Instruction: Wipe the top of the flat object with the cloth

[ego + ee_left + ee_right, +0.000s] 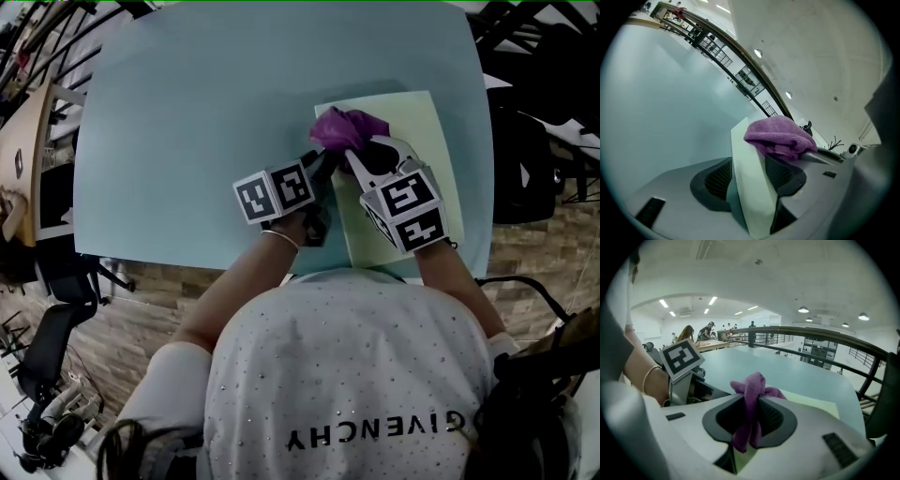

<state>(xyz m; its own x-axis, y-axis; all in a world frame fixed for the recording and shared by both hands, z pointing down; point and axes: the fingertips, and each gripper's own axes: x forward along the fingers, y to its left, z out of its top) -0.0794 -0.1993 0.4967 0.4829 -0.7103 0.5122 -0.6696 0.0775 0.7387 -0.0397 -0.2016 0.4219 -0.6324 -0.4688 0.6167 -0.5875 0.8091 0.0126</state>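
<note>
White shirt back (pixel 347 375) of the person fills the bottom of the head view, with both forearms reaching forward over it.

Tabletop (pixel 187 122): pale blue and broad. It carries everything below.

Flat object (pixel 422 131): a pale yellow-green board lying flat on the right half of the tabletop, its near end close to the person.

Left gripper (pixel 750 168): at the board's left edge. The jaws stand wide, but the board's edge fills the gap and both pads appear to bear on it. I read this as a steadying clamp.

Right gripper (pixel 750 404): just beside the left one, over the board. Its jaws are pinched on a narrow fold of the cloth, and the loose ends hang below the pads.

Cloth (pixel 347 127): purple and bunched, over the board's far-left corner, overlapping that edge. It appears to rest on the top.

Step in hand (judgement): wiping is under way or just starting, and most of the top lies to the right of and nearer than the cloth.

Risks:
- The cloth sits at the corner, so a stroke outward would run off onto the tabletop.
- The bunched wad gives a small contact patch, so unwiped strips are likely between passes.
- Only a thin fold is held, so drag under a firm press could pull the cloth out of the jaws.
- The grippers are nearly touching, so a stroke toward the left edge could knock the clamp and skew the board.
- The patch under the left jaws will be missed unless that gripper is re-seated
</note>
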